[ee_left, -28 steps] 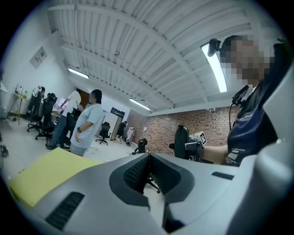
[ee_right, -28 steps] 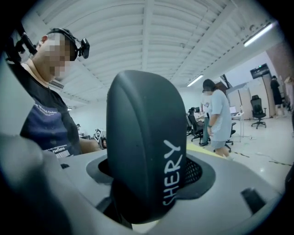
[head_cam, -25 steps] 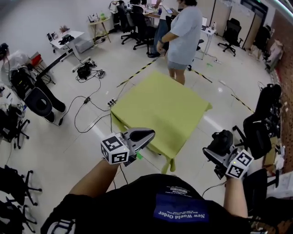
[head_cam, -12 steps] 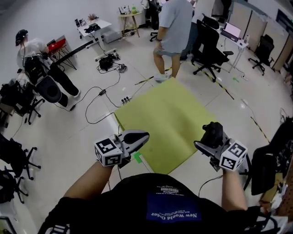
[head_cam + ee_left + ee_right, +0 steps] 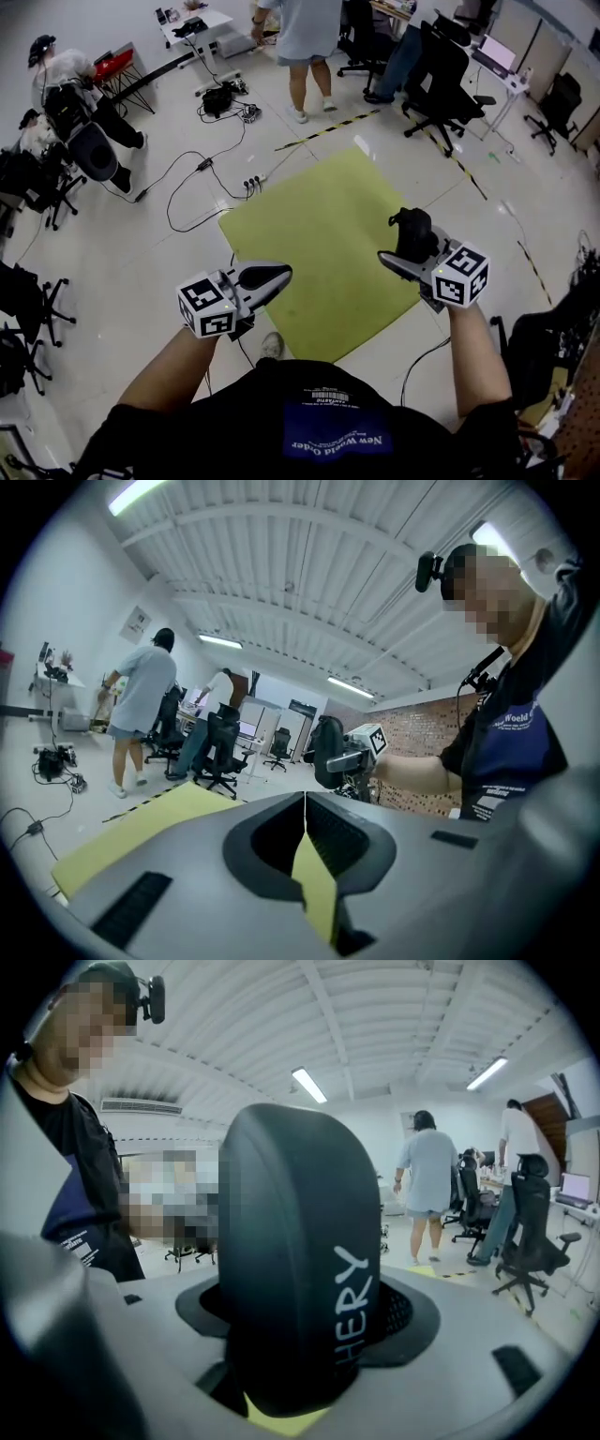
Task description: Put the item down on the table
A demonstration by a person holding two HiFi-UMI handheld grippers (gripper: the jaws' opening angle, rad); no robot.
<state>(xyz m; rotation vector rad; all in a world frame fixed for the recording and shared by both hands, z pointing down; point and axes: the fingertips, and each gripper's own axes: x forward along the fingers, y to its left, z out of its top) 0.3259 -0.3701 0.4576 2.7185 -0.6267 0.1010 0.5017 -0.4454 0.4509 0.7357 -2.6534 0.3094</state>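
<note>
Above the right corner of the yellow-green table [image 5: 319, 220], at about 3 o'clock from its centre, the black item [image 5: 413, 234] was held up in the right gripper [image 5: 401, 257]. That gripper's jaws were spread wide and clamped on the item's two sides. In the right gripper view the gap between them was filled by its rounded black body, on which the white letters "HERY" could be read. The item was held in the air and had not been set on the table.

The left gripper [image 5: 278, 274] was held at about 7 o'clock from the table's centre, over its near left edge. Its jaws were pressed tip to tip, with nothing caught between them.

Beyond the table a standing person [image 5: 305, 33] was seen at 12 o'clock and office chairs [image 5: 441, 61] at 1 o'clock. Cables [image 5: 202, 169] were strewn on the floor at 10 o'clock.
</note>
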